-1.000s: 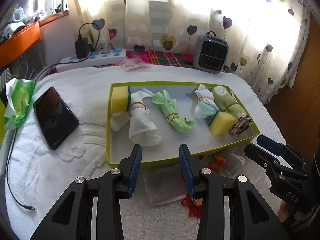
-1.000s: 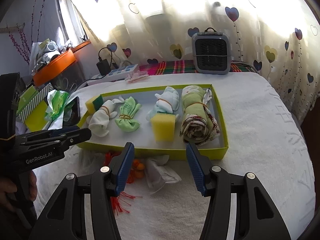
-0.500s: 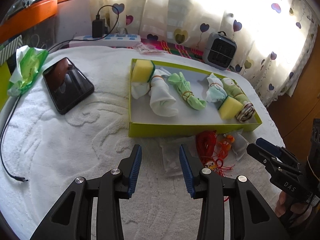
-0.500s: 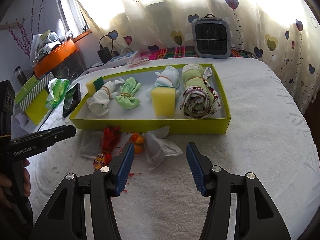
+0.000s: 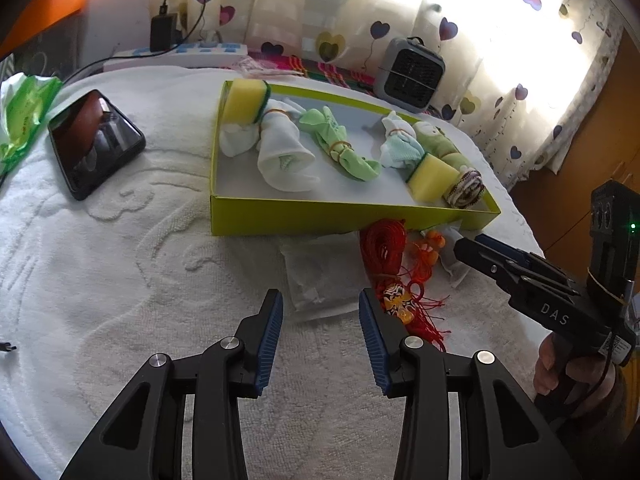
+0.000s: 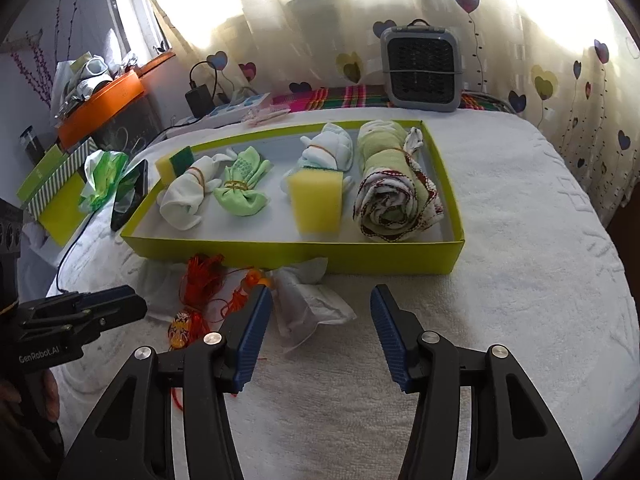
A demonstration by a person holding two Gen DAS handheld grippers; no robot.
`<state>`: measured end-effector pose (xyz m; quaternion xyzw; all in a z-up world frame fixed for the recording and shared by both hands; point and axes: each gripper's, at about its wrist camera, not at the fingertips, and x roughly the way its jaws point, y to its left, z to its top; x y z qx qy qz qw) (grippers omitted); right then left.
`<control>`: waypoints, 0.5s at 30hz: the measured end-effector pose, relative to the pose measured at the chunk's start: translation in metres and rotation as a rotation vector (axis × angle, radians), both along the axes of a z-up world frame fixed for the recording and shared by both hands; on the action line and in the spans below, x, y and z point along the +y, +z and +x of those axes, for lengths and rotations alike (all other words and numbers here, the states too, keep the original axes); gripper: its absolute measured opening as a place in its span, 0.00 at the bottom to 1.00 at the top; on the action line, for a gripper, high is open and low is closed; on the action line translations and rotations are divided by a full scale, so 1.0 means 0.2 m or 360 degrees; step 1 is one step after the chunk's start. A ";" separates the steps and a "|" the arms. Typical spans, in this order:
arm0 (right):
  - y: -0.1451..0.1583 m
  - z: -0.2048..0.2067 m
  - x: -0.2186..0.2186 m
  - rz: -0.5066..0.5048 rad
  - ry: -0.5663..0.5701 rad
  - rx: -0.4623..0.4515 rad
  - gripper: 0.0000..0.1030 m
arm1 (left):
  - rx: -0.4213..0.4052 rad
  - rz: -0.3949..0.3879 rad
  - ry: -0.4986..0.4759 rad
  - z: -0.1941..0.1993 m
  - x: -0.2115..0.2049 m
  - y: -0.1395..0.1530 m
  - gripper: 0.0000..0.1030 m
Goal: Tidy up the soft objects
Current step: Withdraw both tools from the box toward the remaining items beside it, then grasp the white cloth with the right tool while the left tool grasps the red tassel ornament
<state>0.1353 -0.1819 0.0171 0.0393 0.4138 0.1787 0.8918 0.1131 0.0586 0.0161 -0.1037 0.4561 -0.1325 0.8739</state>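
Observation:
A yellow-green box (image 5: 320, 216) on the white towel holds two yellow sponges, a white sock bundle (image 5: 284, 160), a green bundle (image 5: 340, 152), a pale blue bundle and a rolled towel (image 6: 392, 200). In front of the box lie a red tassel ornament (image 5: 384, 248), a clear bag (image 5: 320, 276) and a crumpled white cloth (image 6: 312, 308). My left gripper (image 5: 318, 296) hovers over the clear bag, its jaws opening with nothing between them. My right gripper (image 6: 320, 290) is over the white cloth, its jaws closing and not pressing on it.
A black phone (image 5: 94, 142) and a green wipes pack (image 5: 24, 112) lie left of the box. A power strip (image 5: 180, 56) and a small grey heater (image 5: 412, 74) stand behind it. An orange shelf (image 6: 100, 96) is at the far left.
Both grippers have drawn back from the box, the left one also sinking. The tassel, bag and cloth now show in front of the fingers. The right jaws have narrowed a little.

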 end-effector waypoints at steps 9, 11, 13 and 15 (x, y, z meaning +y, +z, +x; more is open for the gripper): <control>-0.03 0.02 0.02 0.0012 0.0073 0.0046 0.26 | 0.0004 -0.0017 -0.0036 0.02 -0.04 0.01 0.42; -0.03 0.01 0.02 0.0017 0.0087 0.0044 0.22 | -0.0003 -0.0008 -0.0038 0.02 -0.05 0.02 0.44; -0.03 0.01 0.02 0.0022 0.0103 0.0041 0.17 | -0.0008 -0.0006 -0.0049 0.01 -0.08 0.03 0.44; -0.03 0.00 0.02 0.0015 0.0104 0.0027 0.15 | -0.0002 0.0014 -0.0048 0.01 -0.10 0.04 0.44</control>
